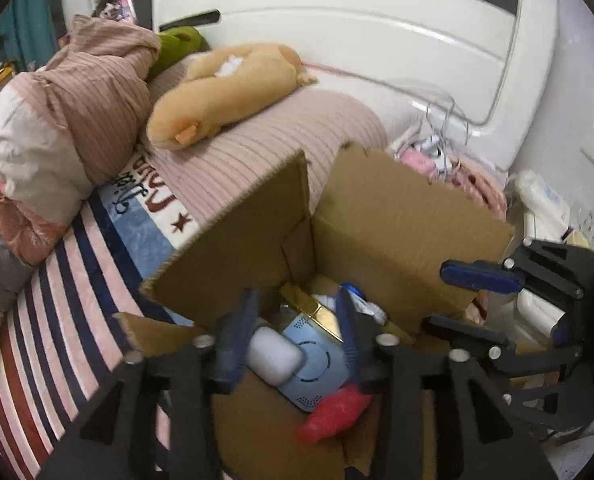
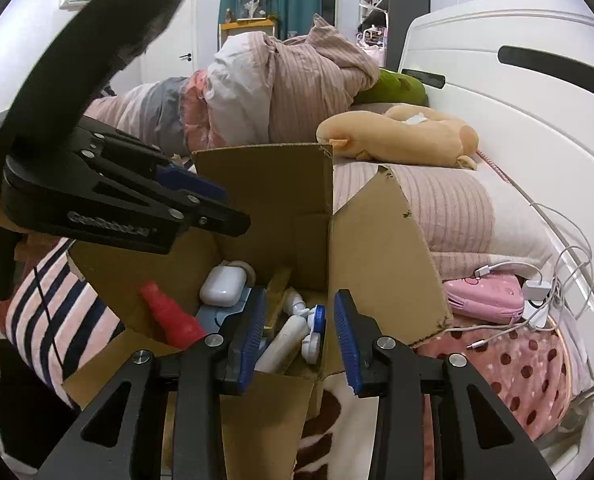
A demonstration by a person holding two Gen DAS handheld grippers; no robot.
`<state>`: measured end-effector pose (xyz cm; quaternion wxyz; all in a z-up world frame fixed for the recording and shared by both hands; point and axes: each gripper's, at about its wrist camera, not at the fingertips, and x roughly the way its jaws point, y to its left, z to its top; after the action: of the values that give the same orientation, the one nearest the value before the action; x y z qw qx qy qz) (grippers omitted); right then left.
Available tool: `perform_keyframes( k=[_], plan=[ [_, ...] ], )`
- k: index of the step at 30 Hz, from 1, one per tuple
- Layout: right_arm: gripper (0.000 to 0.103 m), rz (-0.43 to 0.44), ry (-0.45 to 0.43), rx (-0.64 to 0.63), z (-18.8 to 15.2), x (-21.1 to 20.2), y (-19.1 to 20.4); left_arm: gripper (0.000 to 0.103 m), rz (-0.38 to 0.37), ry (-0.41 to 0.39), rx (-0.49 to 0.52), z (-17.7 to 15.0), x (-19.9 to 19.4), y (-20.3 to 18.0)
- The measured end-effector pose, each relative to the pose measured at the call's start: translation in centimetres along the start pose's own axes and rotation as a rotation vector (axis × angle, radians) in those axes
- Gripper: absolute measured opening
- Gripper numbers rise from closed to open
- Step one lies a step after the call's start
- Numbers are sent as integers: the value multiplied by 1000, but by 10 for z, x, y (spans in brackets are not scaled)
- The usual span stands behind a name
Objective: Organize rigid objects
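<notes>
Both tongs, left tongs [image 1: 293,330] and right tongs [image 2: 299,330], are hanging released over the cardboard box [image 2: 377,248] on the bed; grip the light, slippery earbud case [image 1: 273,356] across its flat sides.

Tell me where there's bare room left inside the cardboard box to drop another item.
Little room. The cardboard box floor is crowded: white earbud case on a blue device, red object, white tubes. The only bare cardboard shows below the red object, by the near wall. Both sets of jaws hang open over the box.
</notes>
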<state>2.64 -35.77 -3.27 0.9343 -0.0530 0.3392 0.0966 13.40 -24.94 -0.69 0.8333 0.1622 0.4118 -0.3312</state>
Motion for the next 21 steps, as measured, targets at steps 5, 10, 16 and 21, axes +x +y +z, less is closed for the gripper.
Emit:
perform_keyframes(
  k=[5, 10, 16, 21],
  plan=[
    [49, 91, -38, -1, 11, -10, 6, 87, 11, -130, -90, -11, -46, 12],
    [90, 156, -116, -84, 34, -24, 21, 99, 78, -252, -219, -36, -96, 29],
    [103, 232, -227, -189, 51, -41, 41, 102, 362, -385, -385, -75, -140, 40],
    [103, 268, -249, -200, 50, -39, 59, 102, 406, -395, -486, -103, -151, 56]
  ],
)
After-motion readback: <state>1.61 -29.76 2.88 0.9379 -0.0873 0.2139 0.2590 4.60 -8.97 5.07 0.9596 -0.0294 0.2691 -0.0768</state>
